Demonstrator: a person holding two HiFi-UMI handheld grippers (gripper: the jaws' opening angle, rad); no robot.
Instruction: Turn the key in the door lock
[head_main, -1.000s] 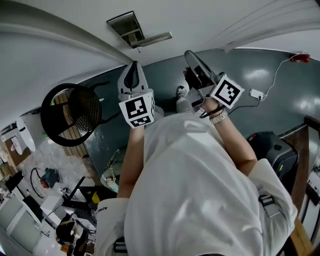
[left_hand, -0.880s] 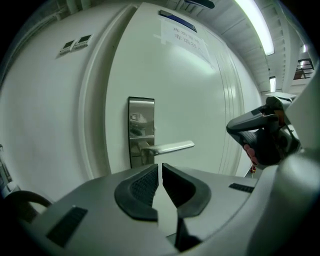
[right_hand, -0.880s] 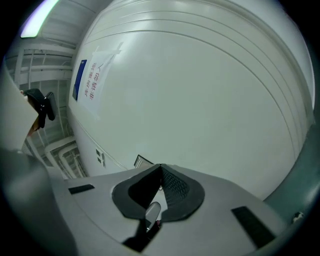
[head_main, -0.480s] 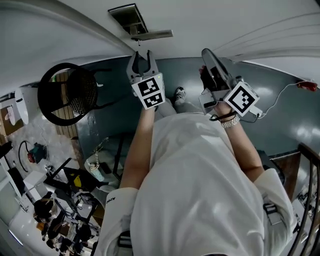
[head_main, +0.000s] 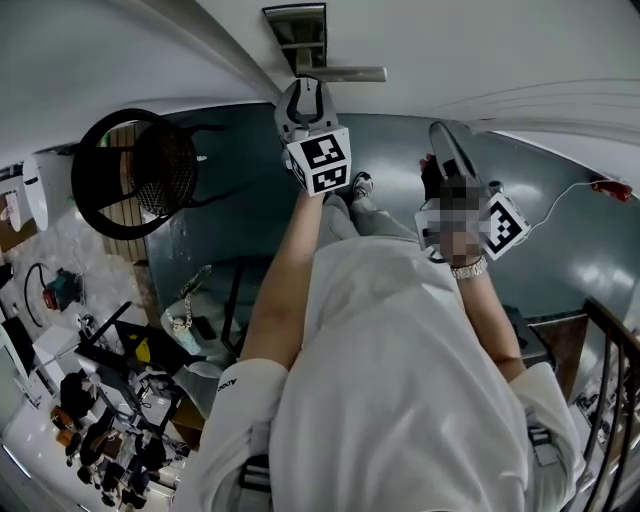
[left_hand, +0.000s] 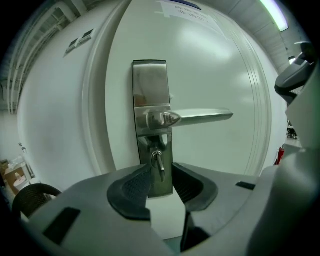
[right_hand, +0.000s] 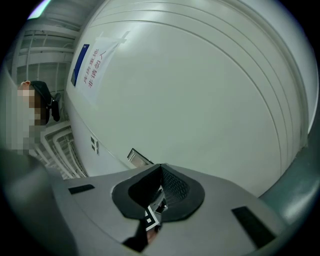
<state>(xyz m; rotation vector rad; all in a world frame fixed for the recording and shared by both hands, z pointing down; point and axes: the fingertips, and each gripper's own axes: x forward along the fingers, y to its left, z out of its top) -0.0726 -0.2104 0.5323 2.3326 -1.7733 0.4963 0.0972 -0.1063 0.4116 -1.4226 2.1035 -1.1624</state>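
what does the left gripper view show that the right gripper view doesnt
Only the left gripper view: the lever handle and the key in its lock, seen through the gap of the left gripper, whose jaws have just been opening and grip nothing. Only the right gripper view: the right gripper, jaws shut and empty. Both: the white door.

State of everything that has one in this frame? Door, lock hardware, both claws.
White door: appears shut.
Silver lever handle: level, not pressed.
Silver key: inserted, head upright.
Left claw: has just been opening; open, key lined up in its gap, not pinched.
Right claw: shut, empty.
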